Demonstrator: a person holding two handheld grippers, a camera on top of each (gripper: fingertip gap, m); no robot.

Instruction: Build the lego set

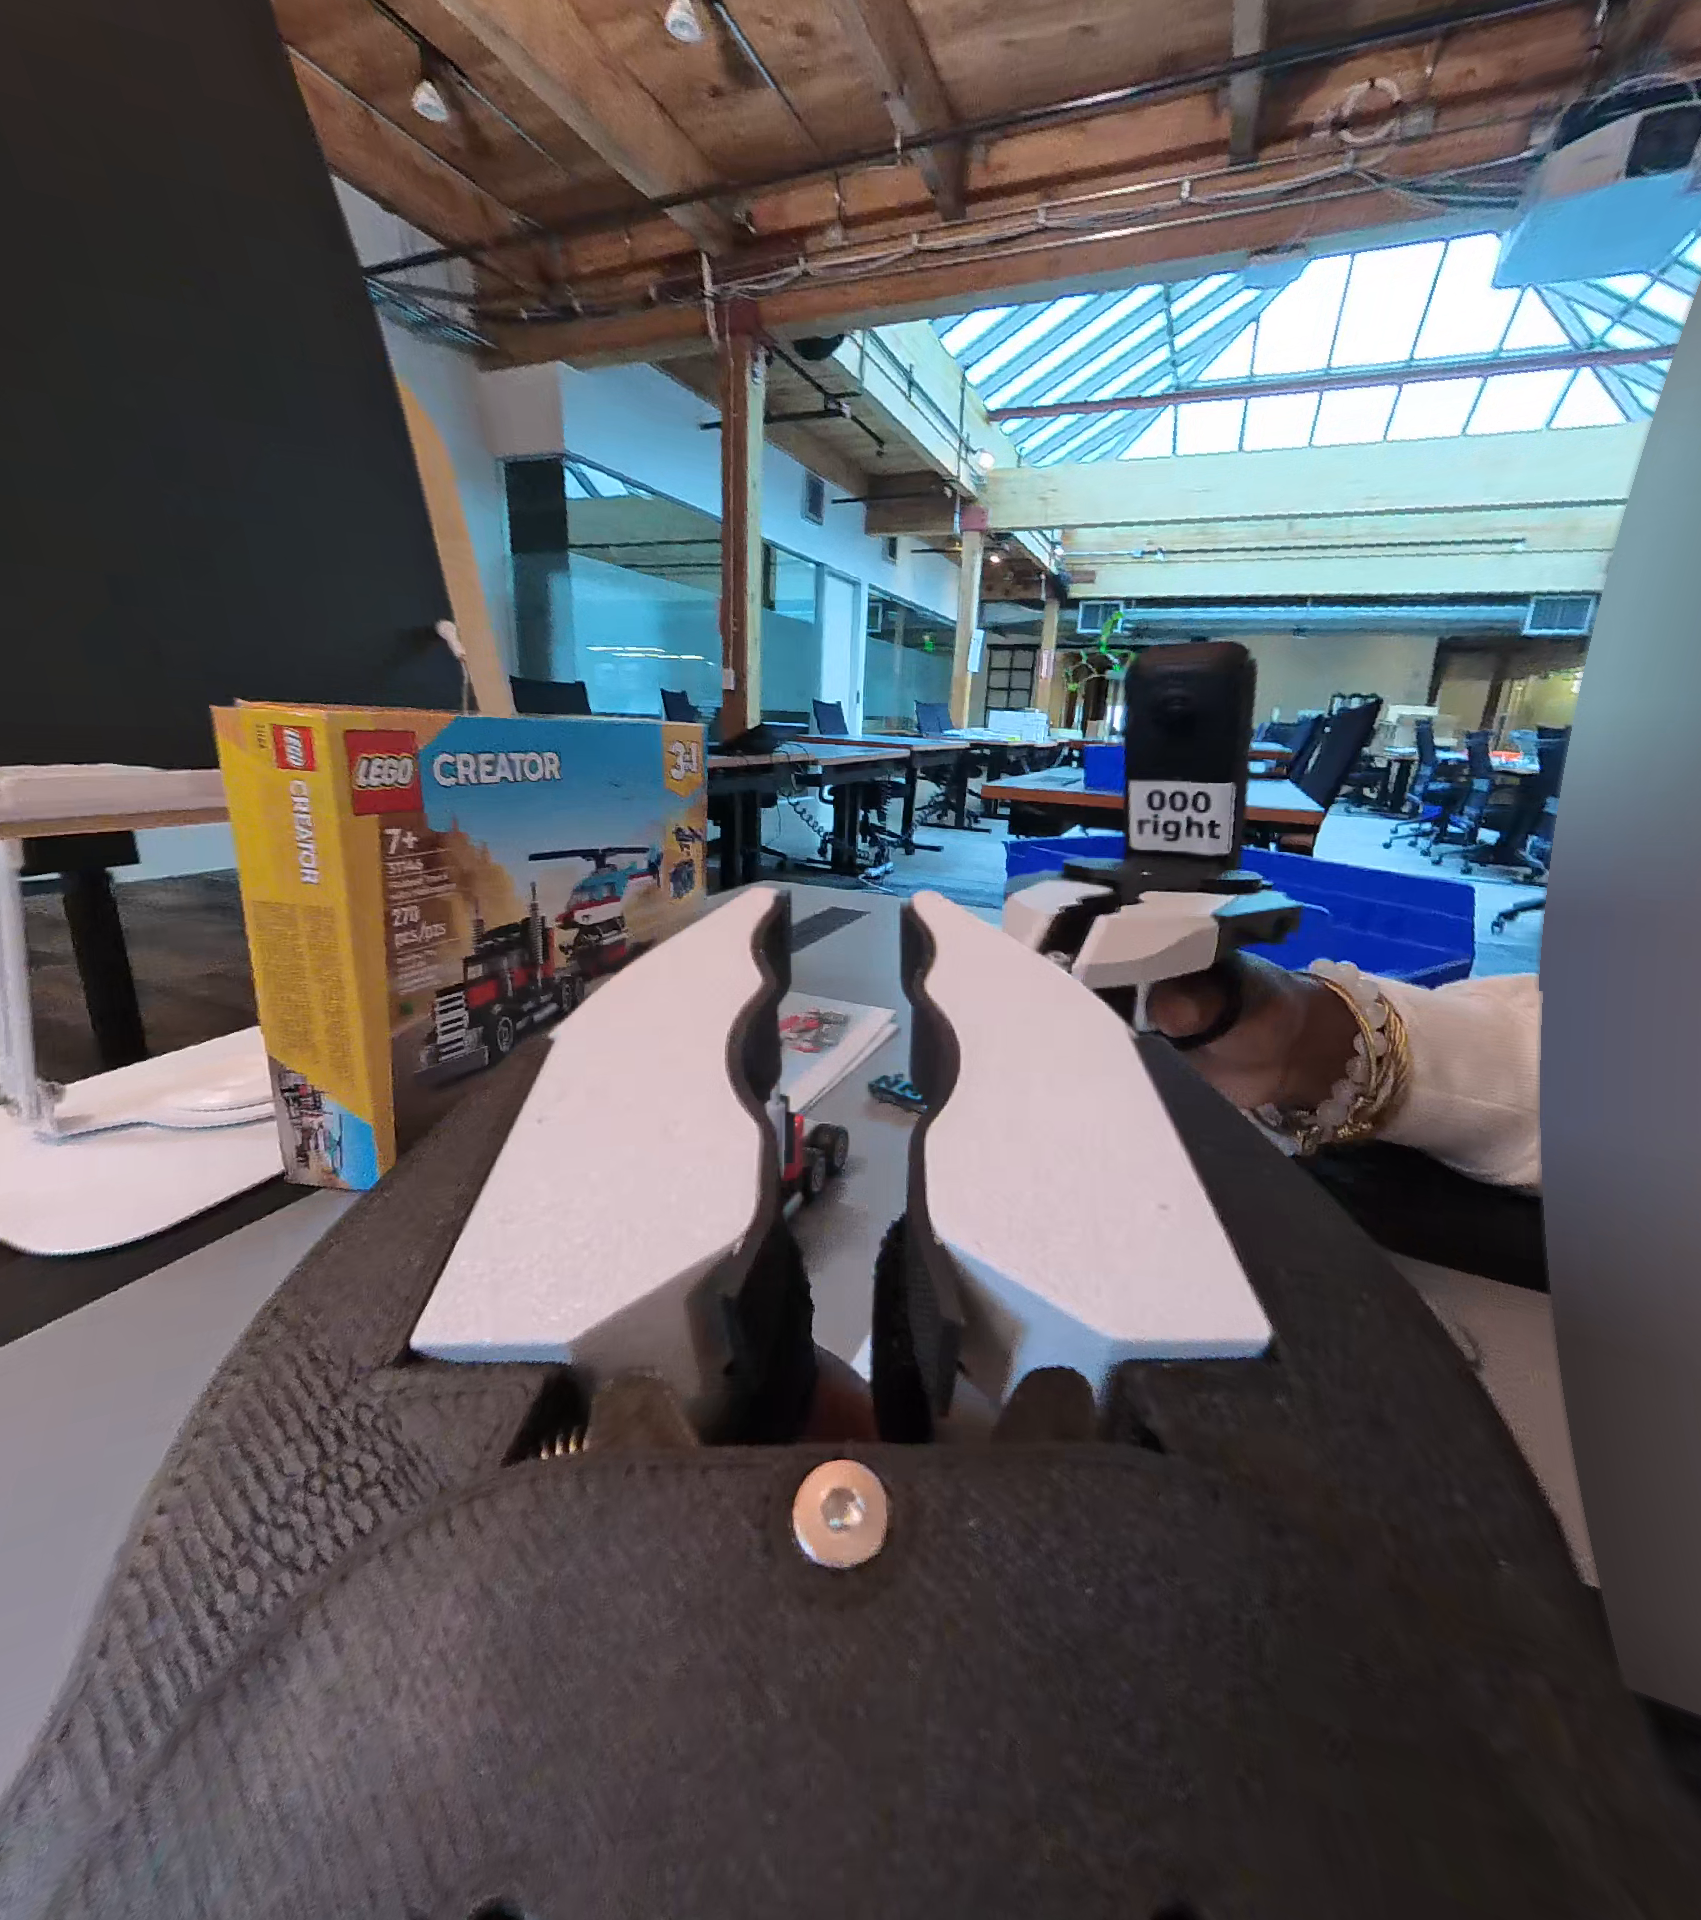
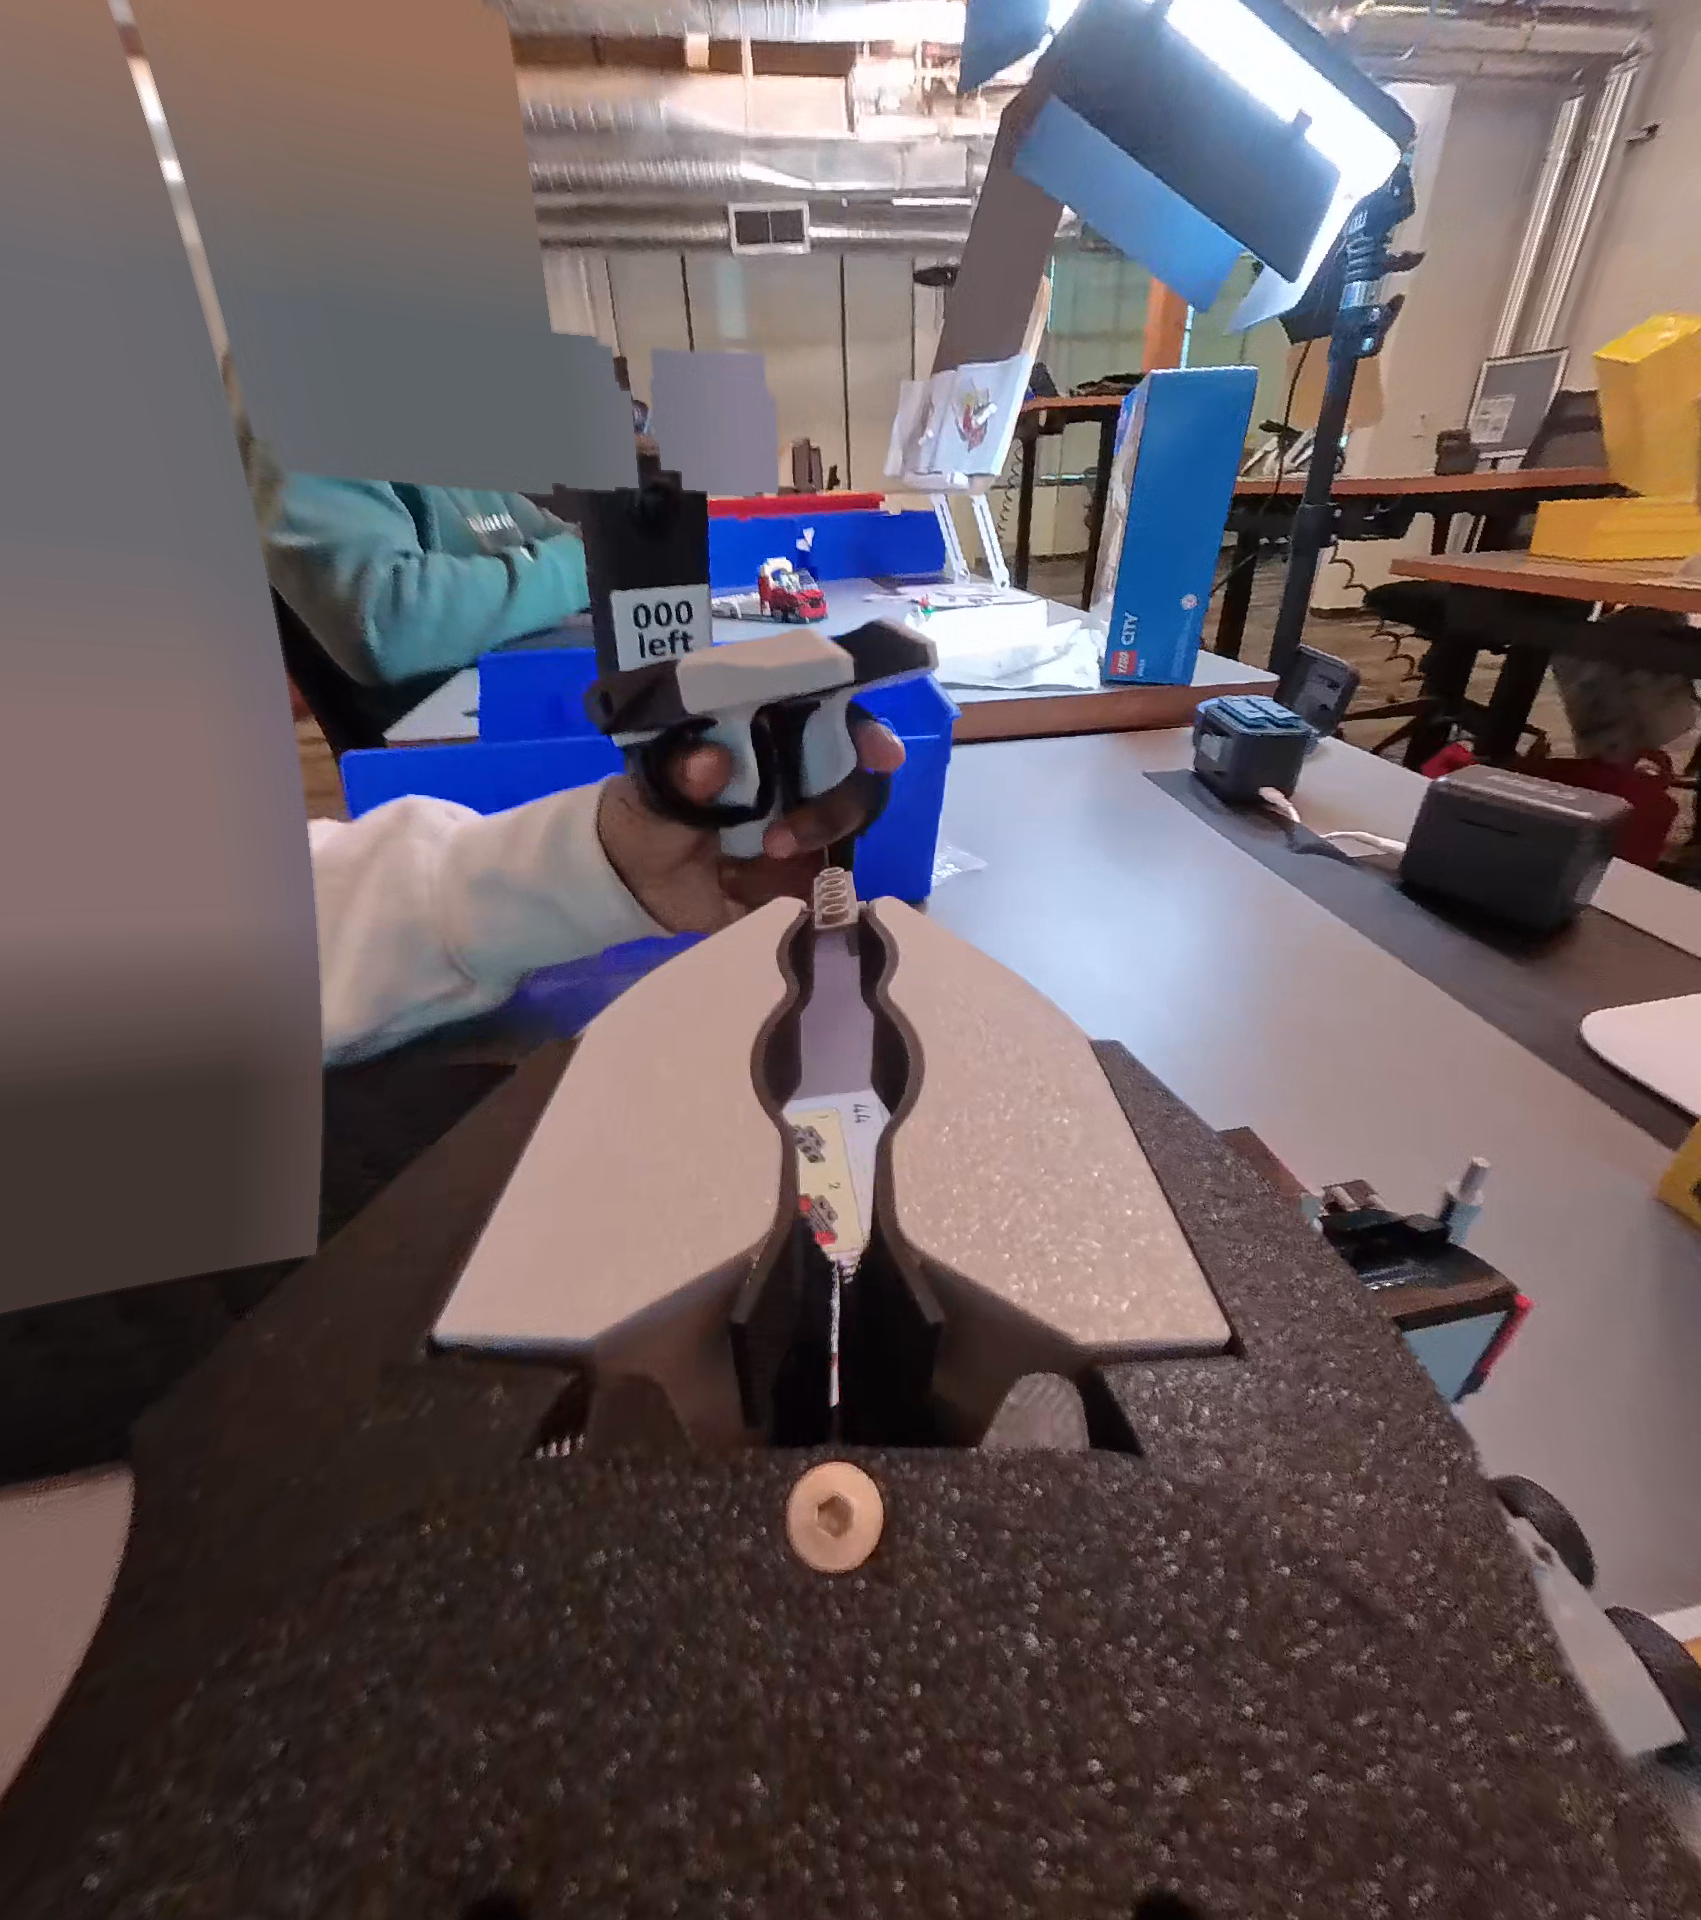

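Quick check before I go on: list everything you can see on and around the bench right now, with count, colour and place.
Lego box: 1, yellow and blue, upright on the table, left of the left gripper.
Instruction booklet: 1, white, flat on the table beyond the left gripper's tips.
Truck model: 1, red and black, seen between the left gripper's fingers.
Small loose piece: 1, blue-black, on the table by the booklet.
Grey plate: 1, studded, pinched at the right gripper's tips.
Blue bins: at least 2, far table edge.
Black cases: 2, right side of the table.
Studio light: 1, on a stand.
Left gripper: open.
Right gripper: shut on the grey plate.
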